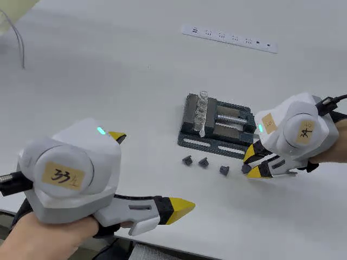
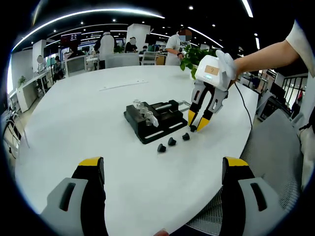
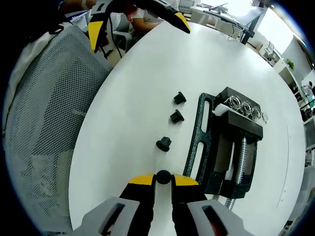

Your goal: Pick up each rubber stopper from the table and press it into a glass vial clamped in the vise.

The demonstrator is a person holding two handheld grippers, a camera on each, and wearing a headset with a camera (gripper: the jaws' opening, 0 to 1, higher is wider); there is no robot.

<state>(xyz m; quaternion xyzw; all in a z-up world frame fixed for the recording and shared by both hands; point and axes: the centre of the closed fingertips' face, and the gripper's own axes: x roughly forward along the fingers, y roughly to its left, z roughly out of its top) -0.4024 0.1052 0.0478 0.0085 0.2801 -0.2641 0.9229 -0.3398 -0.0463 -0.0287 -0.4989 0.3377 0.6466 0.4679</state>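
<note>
Head view / right gripper (image 1: 249, 166): jaws pinched together on 1 small black rubber stopper (image 1: 245, 169), low over the white table (image 1: 108, 81), just in front of the vise. Cannot tell if it is lifted clear.
Head view / left gripper (image 1: 152, 170): jaws spread wide, nothing between them, at the near table edge, well apart from the work.
Head view / loose stoppers: 3 on the table in a row (image 1: 187, 160) (image 1: 204, 162) (image 1: 224, 170), near the vise base.
Head view / dark metal bench vise (image 1: 227, 135): clamps a row of clear glass vials (image 1: 201, 111), upright. No black plug seen in any.
Head view / white power strip (image 1: 230, 38): far side, not involved.
Left gripper view / left gripper (image 2: 163, 167): own jaws far apart, empty.
Left gripper view / right gripper (image 2: 196, 128): tips down at the table beside the 3 loose stoppers (image 2: 172, 141). Vise (image 2: 155, 120) just behind.
Right gripper view / right gripper (image 3: 163, 184): yellow tips shut onto the stopper (image 3: 163, 176).
Right gripper view / vials (image 3: 243, 105): approx. 4 open rims, mouths clear. Count not certain.
Right gripper view / grey mesh chair (image 3: 44, 123): beside the table.
Progress (judgement): 0 vials plugged. Stopper no. 1 is at the pick-up stage, 3 more are to collect, and all pressing-in is left.
</note>
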